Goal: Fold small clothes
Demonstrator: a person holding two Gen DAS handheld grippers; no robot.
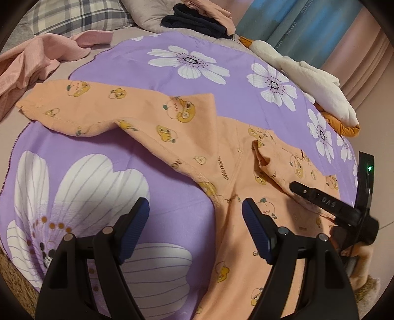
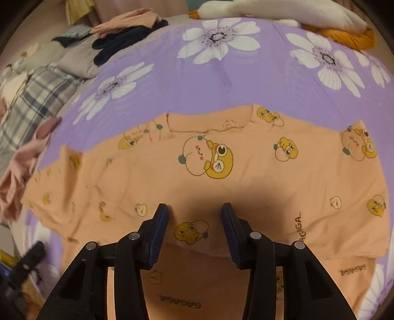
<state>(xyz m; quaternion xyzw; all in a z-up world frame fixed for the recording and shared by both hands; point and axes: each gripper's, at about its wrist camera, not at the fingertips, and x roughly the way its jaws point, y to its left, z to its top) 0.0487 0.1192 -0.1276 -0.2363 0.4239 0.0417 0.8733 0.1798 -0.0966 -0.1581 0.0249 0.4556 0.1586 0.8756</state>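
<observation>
Right wrist view, peach shirt (image 2: 221,182) hem hidden under spread jaws, left gripper (image 1: 195,216) jaws spread too

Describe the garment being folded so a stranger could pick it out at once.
Start from the purple floral sheet that covers the bed. Spread across its middle lies the peach cartoon-print shirt, under both open tools. Unlike the plain pink garment crumpled at the sheet's edge and the dark folded clothes farther back, it carries yellow cartoon characters and "GAGAGA" lettering.
</observation>
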